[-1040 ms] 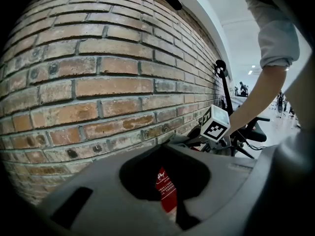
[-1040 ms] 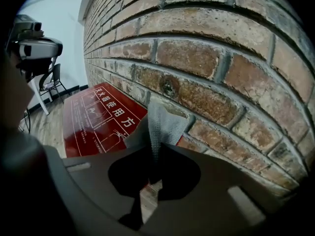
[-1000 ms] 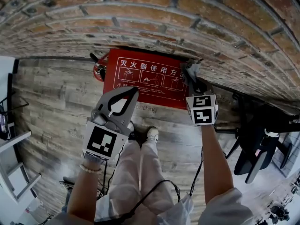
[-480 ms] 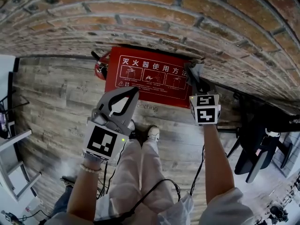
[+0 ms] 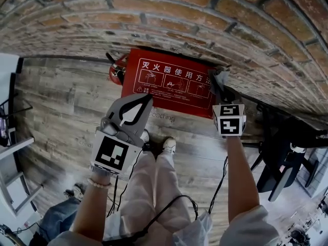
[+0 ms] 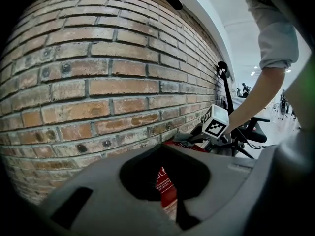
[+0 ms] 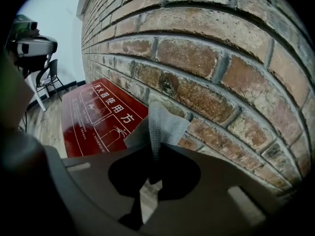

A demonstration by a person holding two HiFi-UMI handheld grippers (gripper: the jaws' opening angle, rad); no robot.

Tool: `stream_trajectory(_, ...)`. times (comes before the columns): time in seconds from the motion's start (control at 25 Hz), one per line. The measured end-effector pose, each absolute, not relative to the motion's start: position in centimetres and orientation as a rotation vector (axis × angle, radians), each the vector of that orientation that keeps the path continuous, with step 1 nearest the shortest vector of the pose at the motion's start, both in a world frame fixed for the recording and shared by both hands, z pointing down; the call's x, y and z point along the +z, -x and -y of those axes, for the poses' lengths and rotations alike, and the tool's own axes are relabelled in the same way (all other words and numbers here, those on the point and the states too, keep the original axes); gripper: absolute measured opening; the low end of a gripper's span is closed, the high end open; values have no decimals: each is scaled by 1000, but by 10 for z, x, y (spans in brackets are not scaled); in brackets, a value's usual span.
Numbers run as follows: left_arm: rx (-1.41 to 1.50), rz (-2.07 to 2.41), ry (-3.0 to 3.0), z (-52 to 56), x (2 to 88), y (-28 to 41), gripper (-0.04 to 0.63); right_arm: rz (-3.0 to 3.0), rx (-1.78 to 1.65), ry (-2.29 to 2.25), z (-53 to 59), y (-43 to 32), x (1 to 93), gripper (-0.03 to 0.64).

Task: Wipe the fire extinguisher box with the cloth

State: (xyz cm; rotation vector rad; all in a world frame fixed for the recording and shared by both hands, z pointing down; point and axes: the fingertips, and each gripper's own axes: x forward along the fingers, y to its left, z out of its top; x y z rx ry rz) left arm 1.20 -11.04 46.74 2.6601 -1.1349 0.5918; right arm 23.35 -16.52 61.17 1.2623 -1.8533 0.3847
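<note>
The red fire extinguisher box with white print stands on the floor against the brick wall, and also shows in the right gripper view. My right gripper is shut on a grey cloth at the box's top right corner, close to the wall. There the cloth sticks up out of the right gripper, next to the bricks. My left gripper is shut and empty, held above the floor in front of the box. A strip of the box shows through the left gripper.
A brick wall runs behind the box. A red extinguisher stands at the box's left end. Black chairs stand at the right. White shelving is at the left. Another person's leg shows at the lower left.
My right gripper and the cloth have stayed at the box's top right corner, shifting slightly right. The left gripper has hardly moved. A person's leg has come into view at the lower left.
</note>
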Motion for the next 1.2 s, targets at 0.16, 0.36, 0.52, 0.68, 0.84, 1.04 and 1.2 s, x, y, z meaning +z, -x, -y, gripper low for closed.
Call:
stream_trajectory(0.16,590,1160,-2654,108,464,2,-2,1866,361,-1239,163,-225,601,18)
stream_trajectory(0.36,572,1203,-2636,105,456,23,-2,1935,326,-1215,156,-196,577,18)
stream_trajectory(0.52,567,1247,-2619,102,452,42,-2,2007,300,-1179,150,-163,560,18)
stream_trajectory(0.68,563,1287,-2596,97,448,63,-2,2081,271,-1123,144,-124,545,18)
stream_trajectory(0.84,561,1332,-2566,93,448,85,-2,2160,243,-1064,141,-81,532,18)
stream_trajectory(1.04,559,1381,-2527,87,447,108,-2,2246,230,-974,137,-28,522,18)
stream_trajectory(1.2,553,1415,-2502,85,448,125,-2,2294,225,-895,131,13,522,18)
